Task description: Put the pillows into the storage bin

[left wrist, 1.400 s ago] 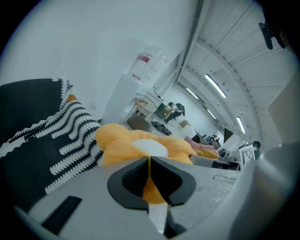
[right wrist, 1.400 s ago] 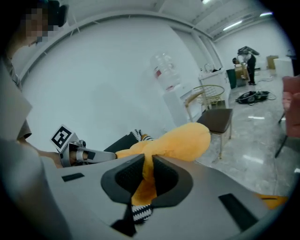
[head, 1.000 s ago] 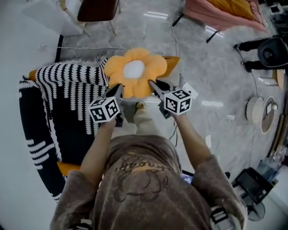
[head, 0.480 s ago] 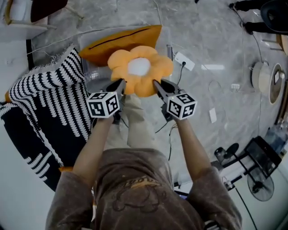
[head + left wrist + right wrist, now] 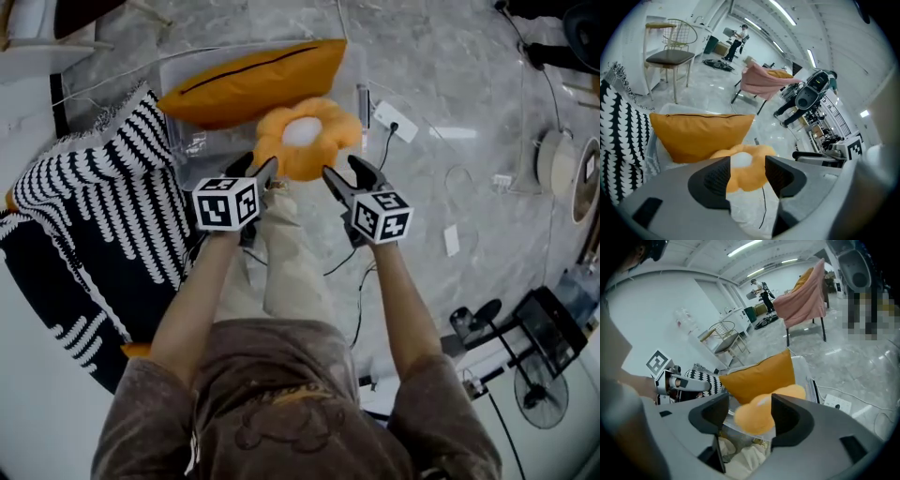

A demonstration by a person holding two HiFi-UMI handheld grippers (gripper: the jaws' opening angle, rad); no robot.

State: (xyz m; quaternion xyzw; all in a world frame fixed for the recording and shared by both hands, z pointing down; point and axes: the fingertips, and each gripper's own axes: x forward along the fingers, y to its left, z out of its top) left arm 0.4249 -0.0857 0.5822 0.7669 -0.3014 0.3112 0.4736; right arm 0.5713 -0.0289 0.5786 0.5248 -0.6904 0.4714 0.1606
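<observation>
Though beside bin (image 5: 187,142), striped blanket (image 5: 103,197) (fringed)

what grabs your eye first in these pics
A flower-shaped orange pillow with a white centre is at the near edge of the clear storage bin. It is just ahead of the left hand-held gripper and right hand-held gripper, whose jaws have just been opening and grip nothing. Behind it an orange cushion lies in the bin; a black-and-white throw drapes at left.

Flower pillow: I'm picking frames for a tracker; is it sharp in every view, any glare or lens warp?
Head view: flower pillow slightly smeared, bright glare streaks on the marble floor. Left gripper view: pillow soft-edged, fisheye bends the ceiling lights. Right gripper view: pillow most blurred, corners vignetted.
</observation>
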